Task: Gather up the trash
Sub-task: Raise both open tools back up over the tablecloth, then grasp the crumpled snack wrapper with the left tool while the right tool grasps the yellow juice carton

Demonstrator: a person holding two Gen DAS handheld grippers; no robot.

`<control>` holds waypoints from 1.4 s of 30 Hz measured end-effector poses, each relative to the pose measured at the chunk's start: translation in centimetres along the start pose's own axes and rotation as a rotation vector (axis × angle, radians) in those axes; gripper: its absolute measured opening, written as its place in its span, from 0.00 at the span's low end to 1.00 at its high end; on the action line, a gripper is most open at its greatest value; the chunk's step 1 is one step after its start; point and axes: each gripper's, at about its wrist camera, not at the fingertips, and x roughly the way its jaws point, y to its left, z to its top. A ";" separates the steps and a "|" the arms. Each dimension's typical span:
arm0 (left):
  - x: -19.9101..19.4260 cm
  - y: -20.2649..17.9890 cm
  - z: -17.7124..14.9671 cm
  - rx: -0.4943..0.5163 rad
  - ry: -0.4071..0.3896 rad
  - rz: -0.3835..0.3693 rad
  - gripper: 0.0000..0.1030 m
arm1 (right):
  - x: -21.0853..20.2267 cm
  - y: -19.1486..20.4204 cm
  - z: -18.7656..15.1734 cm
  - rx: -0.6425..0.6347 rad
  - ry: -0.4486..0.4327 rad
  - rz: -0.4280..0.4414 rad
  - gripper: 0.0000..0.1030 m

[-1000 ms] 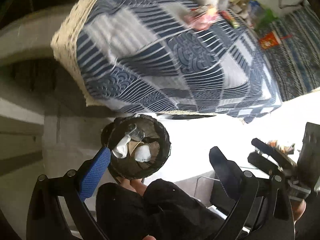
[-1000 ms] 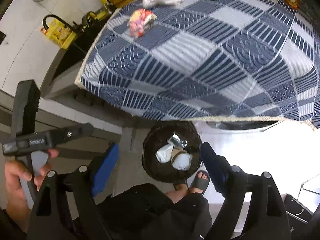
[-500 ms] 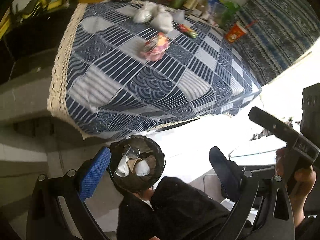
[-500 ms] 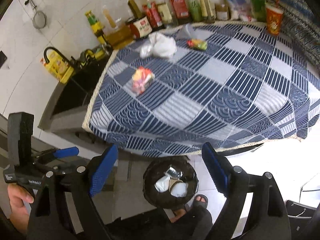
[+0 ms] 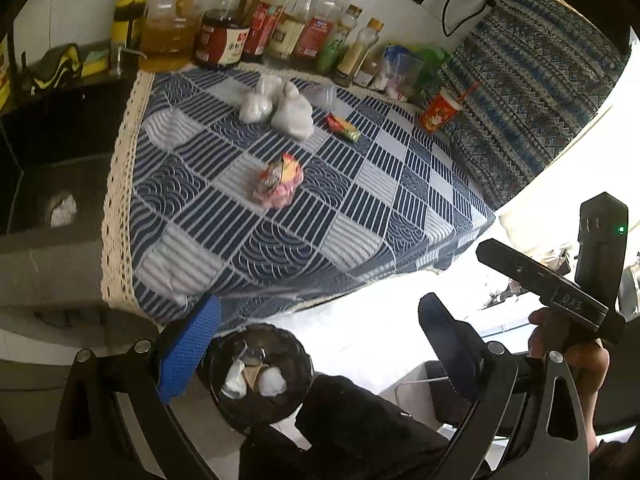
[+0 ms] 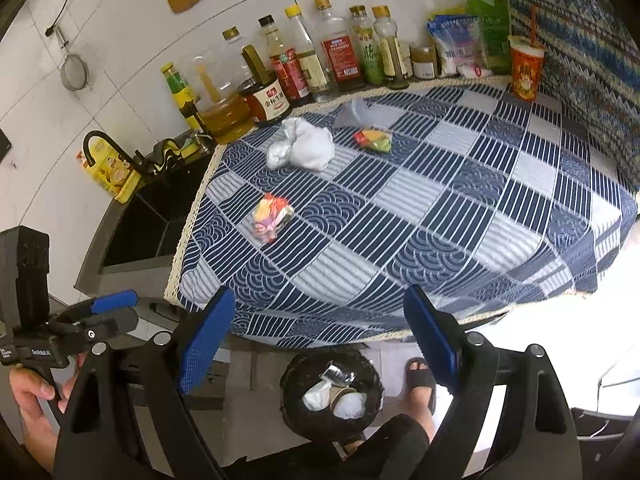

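Observation:
A black bin [image 5: 260,376] [image 6: 332,392] on the floor by the table holds crumpled paper and foil. On the blue checked tablecloth [image 5: 340,200] [image 6: 440,200] lie a crumpled colourful wrapper [image 5: 280,180] [image 6: 271,214], white crumpled tissues [image 5: 280,110] [image 6: 306,148], a clear plastic piece [image 6: 354,112] and a red-green wrapper [image 5: 343,128] [image 6: 373,139]. My left gripper [image 5: 316,344] is open and empty above the bin. My right gripper [image 6: 318,338] is open and empty above the table edge.
Sauce and oil bottles [image 6: 320,60] line the back wall. A red paper cup with straw [image 6: 526,68] stands at the back right. A dark sink [image 6: 148,224] lies left of the table. My sandalled foot [image 6: 420,380] is beside the bin.
Both grippers have risen and tilted up from the bin toward the table; the tabletop, trash and bottles have come fully into view. Both stay open and empty.

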 end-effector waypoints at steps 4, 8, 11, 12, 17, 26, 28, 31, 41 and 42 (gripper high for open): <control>0.5 0.1 1.3 -0.028 -0.014 0.011 0.93 | 0.7 -0.7 1.9 -0.021 -0.001 0.023 0.83; 1.5 0.5 2.7 -0.072 -0.028 0.039 0.93 | 2.2 -1.6 4.6 -0.059 0.005 0.057 0.83; 2.8 0.7 3.9 -0.098 -0.022 0.073 0.93 | 3.6 -2.9 6.4 -0.091 0.023 0.082 0.83; 3.3 0.7 4.3 -0.102 -0.018 0.085 0.93 | 4.1 -3.3 6.9 -0.094 0.030 0.086 0.83; 5.8 0.4 6.8 -0.139 0.002 0.148 0.93 | 6.8 -6.4 10.1 -0.123 0.052 0.164 0.83; 12.4 0.2 9.6 -0.174 0.097 0.273 0.92 | 12.0 -10.7 14.2 -0.286 0.111 0.209 0.83; 13.5 0.4 9.9 -0.194 0.110 0.302 0.92 | 13.1 -11.5 15.1 -0.314 0.119 0.233 0.83; 14.9 1.0 10.3 -0.242 0.121 0.321 0.92 | 14.7 -12.1 16.3 -0.355 0.128 0.260 0.83; 18.0 1.3 10.6 -0.233 0.156 0.460 0.85 | 20.4 -11.6 18.3 -0.468 0.210 0.288 0.83; 18.2 1.4 10.6 -0.232 0.160 0.463 0.83 | 20.8 -11.5 18.4 -0.481 0.212 0.286 0.83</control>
